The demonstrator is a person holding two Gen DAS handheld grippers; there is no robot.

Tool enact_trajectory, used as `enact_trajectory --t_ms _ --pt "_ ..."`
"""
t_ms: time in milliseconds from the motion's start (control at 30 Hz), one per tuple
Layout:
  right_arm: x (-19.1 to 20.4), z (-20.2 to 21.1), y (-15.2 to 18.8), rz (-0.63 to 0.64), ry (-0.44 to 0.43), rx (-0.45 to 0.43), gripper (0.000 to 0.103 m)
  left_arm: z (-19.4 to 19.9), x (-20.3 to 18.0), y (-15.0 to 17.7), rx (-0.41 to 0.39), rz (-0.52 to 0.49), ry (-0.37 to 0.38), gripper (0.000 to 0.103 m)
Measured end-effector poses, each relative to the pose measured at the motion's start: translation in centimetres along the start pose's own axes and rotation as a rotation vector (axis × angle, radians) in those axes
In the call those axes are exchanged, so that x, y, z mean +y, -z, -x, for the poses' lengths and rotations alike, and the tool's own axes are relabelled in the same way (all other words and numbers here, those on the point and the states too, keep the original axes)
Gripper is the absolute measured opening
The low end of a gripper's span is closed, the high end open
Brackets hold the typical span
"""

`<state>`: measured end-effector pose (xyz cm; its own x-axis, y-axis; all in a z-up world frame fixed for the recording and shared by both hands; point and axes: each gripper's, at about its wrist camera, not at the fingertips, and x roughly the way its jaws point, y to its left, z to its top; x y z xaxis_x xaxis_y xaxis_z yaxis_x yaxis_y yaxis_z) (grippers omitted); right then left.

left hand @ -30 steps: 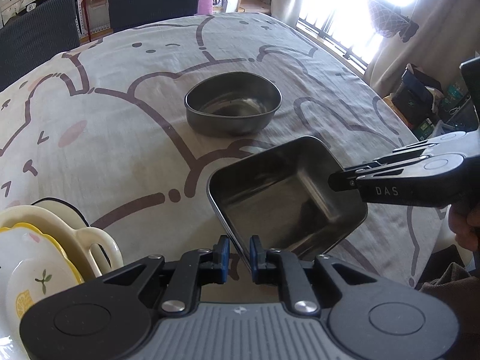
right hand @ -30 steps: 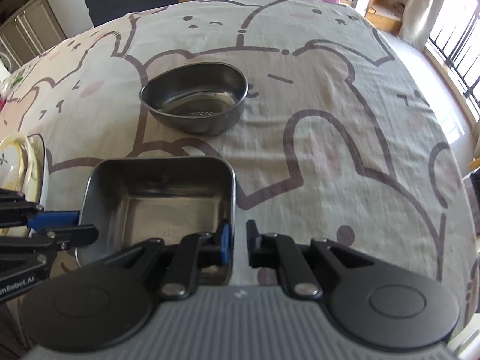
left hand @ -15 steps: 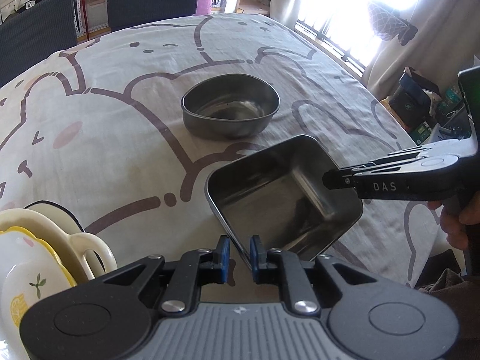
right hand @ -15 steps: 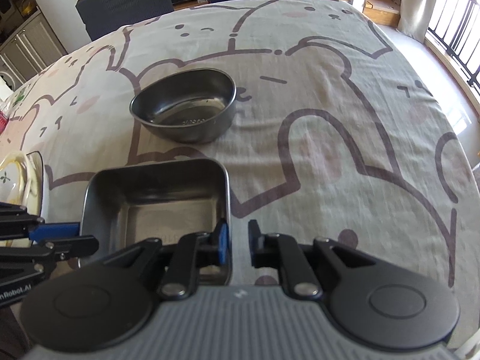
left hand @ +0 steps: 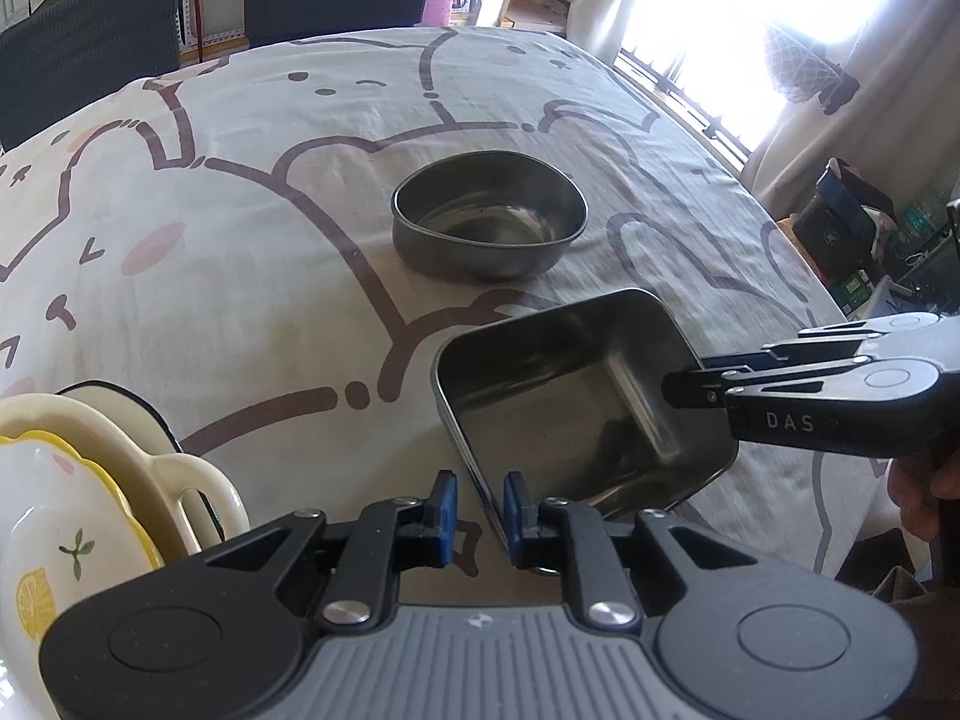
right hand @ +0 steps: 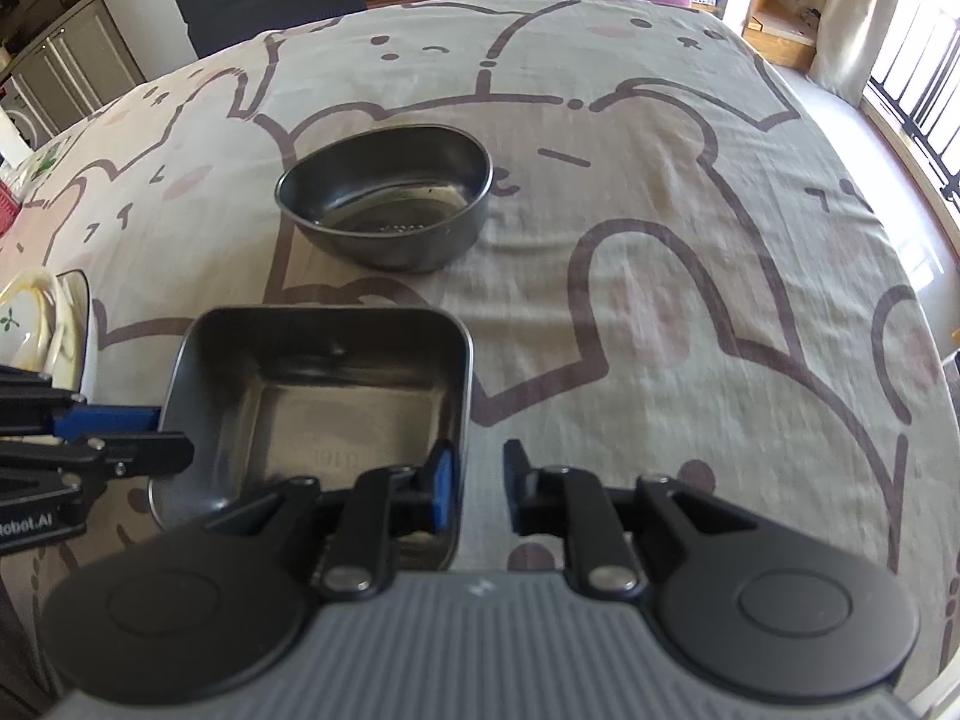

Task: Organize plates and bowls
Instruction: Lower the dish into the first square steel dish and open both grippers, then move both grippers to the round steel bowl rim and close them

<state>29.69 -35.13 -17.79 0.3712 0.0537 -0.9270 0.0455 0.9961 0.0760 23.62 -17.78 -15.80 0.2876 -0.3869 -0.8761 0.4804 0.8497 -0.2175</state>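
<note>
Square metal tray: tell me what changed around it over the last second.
Both grippers' jaws are opening: the right gripper has let the square metal tray's rim go, and the left gripper is loosening around its edge. The tray, the oval metal bowl and the stacked ceramic dishes stayed put.

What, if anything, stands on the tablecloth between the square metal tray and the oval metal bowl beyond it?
Nothing visible: only bare tablecloth lies between the square tray and the oval bowl. Both grippers, left and right, are opening around the tray's rim.
</note>
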Motion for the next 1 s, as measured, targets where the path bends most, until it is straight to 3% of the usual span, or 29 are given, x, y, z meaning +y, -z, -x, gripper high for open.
enact_trajectory --t_ms 133,233,467,700,800,1000 --pt "0.2 0.5 0.2 0.013 -0.017 -0.014 0.050 0.2 0.1 -0.1 -0.008 0.005 -0.008 0.030" --pt "0.4 0.9 0.3 0.024 -0.023 -0.018 0.053 0.4 0.3 -0.2 -0.019 0.011 -0.005 0.042" --pt "0.4 2.3 0.6 0.025 -0.016 -0.052 0.077 1.3 0.2 -0.3 -0.047 0.014 0.001 0.058" --pt "0.3 4.6 0.8 0.024 0.042 -0.145 0.098 3.9 0.0 -0.4 -0.134 -0.012 -0.028 0.082" --pt "0.2 5.8 0.8 0.002 0.060 -0.218 0.103 5.5 0.8 -0.7 -0.201 0.020 -0.007 0.102" --pt "-0.7 6.6 -0.6 -0.114 0.063 -0.323 0.103 6.2 2.6 -2.4 -0.282 0.114 -0.020 0.103"
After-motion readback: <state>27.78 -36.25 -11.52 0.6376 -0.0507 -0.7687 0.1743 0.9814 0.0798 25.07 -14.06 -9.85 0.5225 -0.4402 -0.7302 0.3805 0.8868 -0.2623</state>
